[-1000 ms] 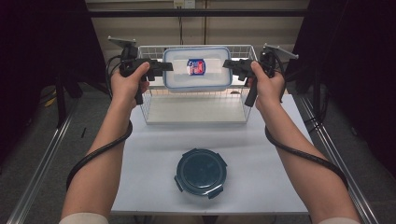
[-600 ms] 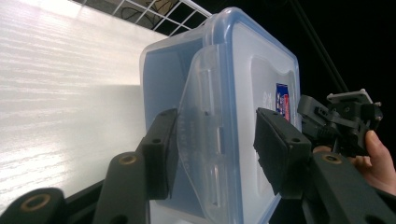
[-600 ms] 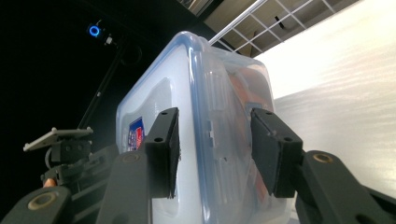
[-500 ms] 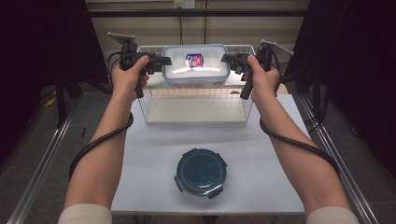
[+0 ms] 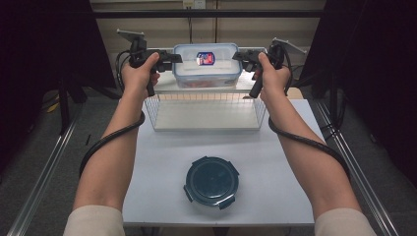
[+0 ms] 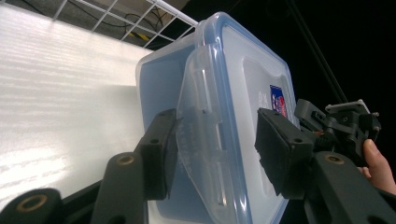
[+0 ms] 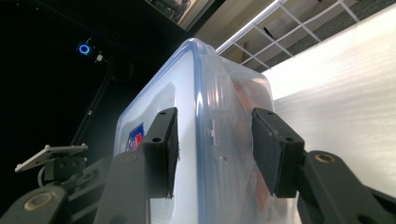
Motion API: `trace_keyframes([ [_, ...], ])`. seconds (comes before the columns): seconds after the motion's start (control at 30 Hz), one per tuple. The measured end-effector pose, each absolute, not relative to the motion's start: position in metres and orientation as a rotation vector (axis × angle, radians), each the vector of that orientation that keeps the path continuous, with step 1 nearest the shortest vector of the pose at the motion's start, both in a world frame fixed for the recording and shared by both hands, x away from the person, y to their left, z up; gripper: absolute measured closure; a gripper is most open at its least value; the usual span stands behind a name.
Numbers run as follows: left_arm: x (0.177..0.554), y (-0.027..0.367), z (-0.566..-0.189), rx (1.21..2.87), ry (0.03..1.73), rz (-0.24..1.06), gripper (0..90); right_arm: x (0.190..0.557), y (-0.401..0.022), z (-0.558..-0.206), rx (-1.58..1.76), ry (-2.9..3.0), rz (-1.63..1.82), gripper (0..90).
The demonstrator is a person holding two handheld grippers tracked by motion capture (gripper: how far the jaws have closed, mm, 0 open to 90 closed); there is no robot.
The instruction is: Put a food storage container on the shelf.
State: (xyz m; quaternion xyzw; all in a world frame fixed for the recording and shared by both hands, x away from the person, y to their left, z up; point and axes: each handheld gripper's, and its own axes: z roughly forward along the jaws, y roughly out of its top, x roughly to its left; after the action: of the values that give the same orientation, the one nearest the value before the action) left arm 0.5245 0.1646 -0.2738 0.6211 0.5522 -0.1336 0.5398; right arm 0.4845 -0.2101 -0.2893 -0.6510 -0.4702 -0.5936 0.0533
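Clear plastic, rectangular and capped by a blue-rimmed lid with a red and blue label, the food container (image 5: 207, 65) is hanging in the air between the two grippers, above the far edge of the white wire basket (image 5: 206, 109) standing on the white table (image 5: 157, 167); something orange-red is showing through its wall, too blurred to name; nearer the person, a dark teal round lidded container (image 5: 211, 181) is sitting on the table, well apart from the basket; the left gripper (image 6: 212, 149) is straddling one end of the clear container, its jaws partly open, one pad touching the side latch and the other just off the lid; the right gripper (image 7: 215, 151) is straddling the opposite end, jaws likewise spread around the rim, pads close against lid and wall.
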Motion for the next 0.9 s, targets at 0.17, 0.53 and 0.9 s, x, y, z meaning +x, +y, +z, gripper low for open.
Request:
trace_keyframes([
  [0.17,0.522,0.162,-0.276,1.484,1.286,-0.233,40.9,0.486,-0.208,-0.292,-1.979,-1.453,-1.816,35.8],
  [0.53,0.502,0.160,-0.268,1.529,1.245,-0.131,28.4,0.469,-0.212,-0.291,-1.945,-1.536,-1.875,26.4],
  [0.9,0.474,0.162,-0.271,1.538,1.227,-0.112,25.2,0.441,-0.220,-0.299,-1.924,-1.582,-1.874,23.7],
])
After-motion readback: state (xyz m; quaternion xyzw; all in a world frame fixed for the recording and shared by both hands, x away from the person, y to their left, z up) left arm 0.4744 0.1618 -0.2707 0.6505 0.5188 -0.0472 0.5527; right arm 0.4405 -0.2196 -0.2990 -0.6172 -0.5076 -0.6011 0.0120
